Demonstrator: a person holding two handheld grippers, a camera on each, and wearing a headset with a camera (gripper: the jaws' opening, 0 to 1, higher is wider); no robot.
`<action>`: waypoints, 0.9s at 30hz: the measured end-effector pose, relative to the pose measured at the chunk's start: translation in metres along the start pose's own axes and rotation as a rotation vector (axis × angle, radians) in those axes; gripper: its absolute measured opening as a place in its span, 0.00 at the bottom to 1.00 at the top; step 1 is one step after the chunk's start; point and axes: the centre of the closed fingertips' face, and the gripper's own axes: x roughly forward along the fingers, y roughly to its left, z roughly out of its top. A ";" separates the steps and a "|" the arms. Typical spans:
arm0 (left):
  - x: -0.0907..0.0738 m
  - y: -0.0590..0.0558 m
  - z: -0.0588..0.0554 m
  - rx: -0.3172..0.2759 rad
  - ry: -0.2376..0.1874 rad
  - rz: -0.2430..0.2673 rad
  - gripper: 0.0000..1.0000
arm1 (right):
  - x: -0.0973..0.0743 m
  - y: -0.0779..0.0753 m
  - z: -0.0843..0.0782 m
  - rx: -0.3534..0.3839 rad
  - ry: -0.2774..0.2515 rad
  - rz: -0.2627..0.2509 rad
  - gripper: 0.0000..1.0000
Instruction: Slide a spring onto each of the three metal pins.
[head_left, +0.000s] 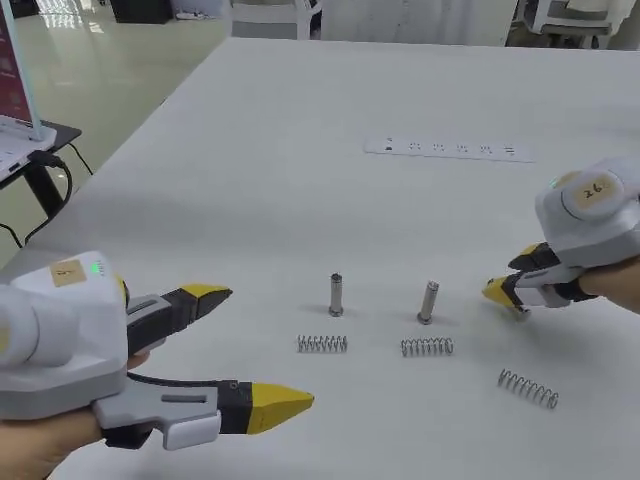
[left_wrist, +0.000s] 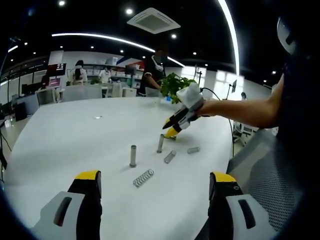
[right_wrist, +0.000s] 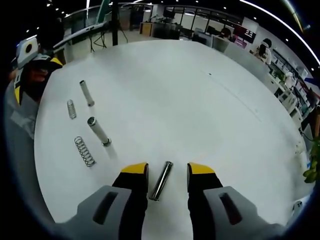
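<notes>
Two metal pins stand upright on the white table, one (head_left: 336, 294) left of the other (head_left: 428, 301). Three springs lie in front of them: left (head_left: 322, 344), middle (head_left: 427, 346), right (head_left: 528, 388). The third pin (right_wrist: 161, 181) lies between the narrowly parted jaws of my right gripper (right_wrist: 167, 167), with bare table showing beside it. In the head view that gripper (head_left: 500, 292) is low at the table's right. My left gripper (head_left: 245, 345) hovers wide open and empty at the near left, short of the left spring (left_wrist: 143, 177).
A white power strip (head_left: 448, 149) lies far back on the table (head_left: 250, 180). The table's left edge runs diagonally past a small desk (head_left: 40, 135). People and a green plant (left_wrist: 175, 85) are beyond the far end.
</notes>
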 end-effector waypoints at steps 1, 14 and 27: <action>0.000 0.000 0.000 -0.001 0.000 0.000 0.86 | 0.001 0.000 -0.001 0.000 0.007 -0.001 0.27; 0.000 0.000 0.001 -0.001 -0.002 0.002 0.86 | 0.006 0.002 -0.005 0.014 0.041 0.003 0.21; 0.000 0.001 0.001 -0.002 -0.002 0.005 0.86 | 0.010 0.002 -0.008 0.033 0.066 0.007 0.13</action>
